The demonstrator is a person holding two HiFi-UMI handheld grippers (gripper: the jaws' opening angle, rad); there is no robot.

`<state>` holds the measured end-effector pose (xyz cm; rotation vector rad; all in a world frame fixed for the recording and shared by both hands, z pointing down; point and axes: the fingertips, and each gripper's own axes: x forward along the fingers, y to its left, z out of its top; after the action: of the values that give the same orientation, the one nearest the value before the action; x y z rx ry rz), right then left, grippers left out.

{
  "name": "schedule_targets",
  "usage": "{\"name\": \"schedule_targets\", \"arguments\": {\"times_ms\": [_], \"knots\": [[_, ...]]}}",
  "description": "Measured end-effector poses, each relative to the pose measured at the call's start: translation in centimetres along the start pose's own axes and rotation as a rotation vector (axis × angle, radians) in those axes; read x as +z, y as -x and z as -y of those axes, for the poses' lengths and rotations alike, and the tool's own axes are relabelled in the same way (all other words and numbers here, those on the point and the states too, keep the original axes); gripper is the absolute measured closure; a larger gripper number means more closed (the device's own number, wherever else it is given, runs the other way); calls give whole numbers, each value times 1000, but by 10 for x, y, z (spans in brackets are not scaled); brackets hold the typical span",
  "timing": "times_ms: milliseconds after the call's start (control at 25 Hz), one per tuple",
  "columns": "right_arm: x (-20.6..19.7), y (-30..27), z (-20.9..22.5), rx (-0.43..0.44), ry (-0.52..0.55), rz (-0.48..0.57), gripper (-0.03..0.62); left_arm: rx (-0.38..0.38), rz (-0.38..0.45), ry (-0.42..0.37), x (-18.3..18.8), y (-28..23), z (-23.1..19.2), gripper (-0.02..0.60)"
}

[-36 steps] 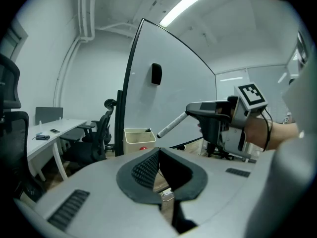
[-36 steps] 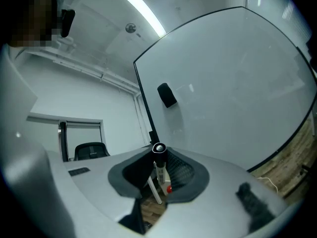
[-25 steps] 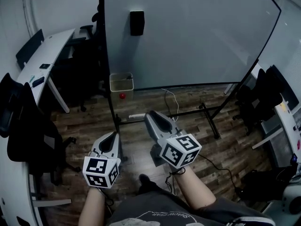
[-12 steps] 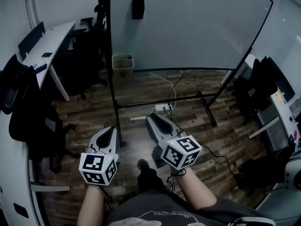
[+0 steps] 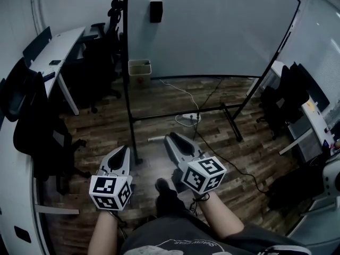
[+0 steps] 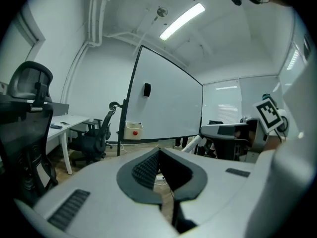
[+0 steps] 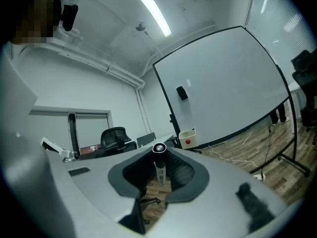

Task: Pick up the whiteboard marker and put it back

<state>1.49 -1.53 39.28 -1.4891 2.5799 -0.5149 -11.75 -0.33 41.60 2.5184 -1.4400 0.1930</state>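
Observation:
A whiteboard marker (image 7: 159, 168) with a black cap stands upright between the pads of my right gripper (image 7: 159, 155), which is shut on it. In the head view the right gripper (image 5: 171, 140) points at the whiteboard (image 5: 212, 31), and the marker is hidden there by the jaws. My left gripper (image 5: 120, 154) is beside it at the left, shut and holding nothing; in its own view its pads (image 6: 148, 168) meet at the tip. A black eraser (image 5: 155, 11) sticks to the board. A small box (image 5: 139, 68) with a red thing on it hangs at the board's lower left.
The whiteboard's black stand (image 5: 231, 122) spreads over the wooden floor with a cable and power strip (image 5: 189, 118) between its legs. A white desk (image 5: 56, 49) and black office chairs (image 5: 37, 137) stand at the left, more chairs (image 5: 289, 97) at the right.
The whiteboard and its stand now look smaller and farther off in the head view. Both grippers keep the same pose, and the marker stays in the right one.

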Motion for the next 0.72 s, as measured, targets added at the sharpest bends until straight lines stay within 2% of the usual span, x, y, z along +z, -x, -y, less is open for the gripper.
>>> {"name": "schedule_targets", "arguments": {"times_ms": [320, 720], "knots": [[2, -9, 8, 11, 8, -6, 510, 7, -4, -5, 0, -11, -3, 568], [33, -66, 54, 11, -5, 19, 511, 7, 3, -24, 26, -79, -25, 568]]}}
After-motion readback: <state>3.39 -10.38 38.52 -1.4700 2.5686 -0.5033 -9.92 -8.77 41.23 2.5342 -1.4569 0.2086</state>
